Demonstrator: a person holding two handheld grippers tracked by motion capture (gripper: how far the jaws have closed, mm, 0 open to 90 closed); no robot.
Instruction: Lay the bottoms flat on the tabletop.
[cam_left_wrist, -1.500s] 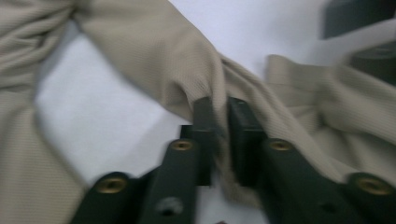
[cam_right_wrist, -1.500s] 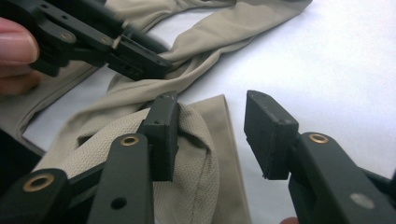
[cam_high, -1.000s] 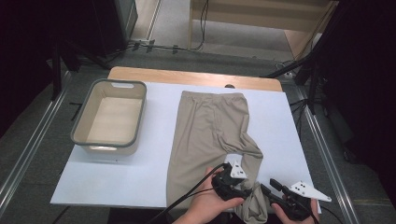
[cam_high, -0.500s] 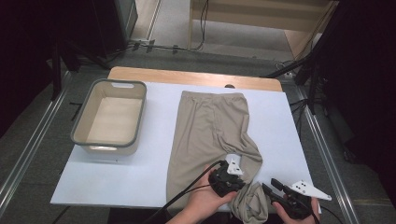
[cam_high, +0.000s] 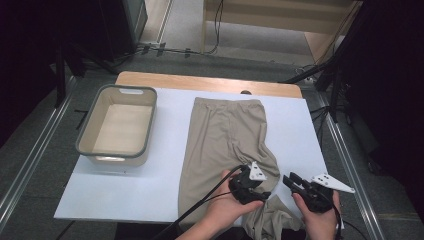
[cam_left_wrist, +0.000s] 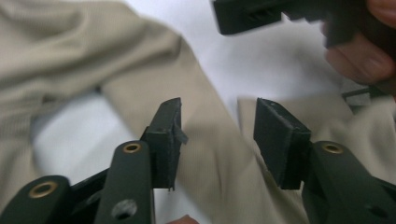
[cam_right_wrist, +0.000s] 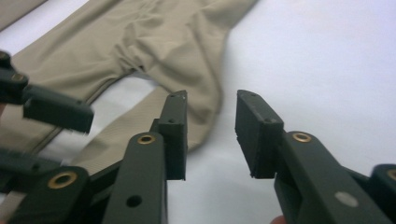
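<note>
Soft, rumpled beige trousers (cam_high: 225, 145) on the smooth white worktop (cam_high: 150, 185); left tool (cam_left_wrist: 217, 135) reopened, right tool (cam_right_wrist: 211, 135) narrowing, both seemingly released.

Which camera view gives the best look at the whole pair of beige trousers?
The high view: it shows the beige trousers from waistband down along the white table, with the near leg bunched by the person's hands. The left gripper view shows blurred folds of cloth close up; the right gripper view shows a creased leg section and its edge.
</note>
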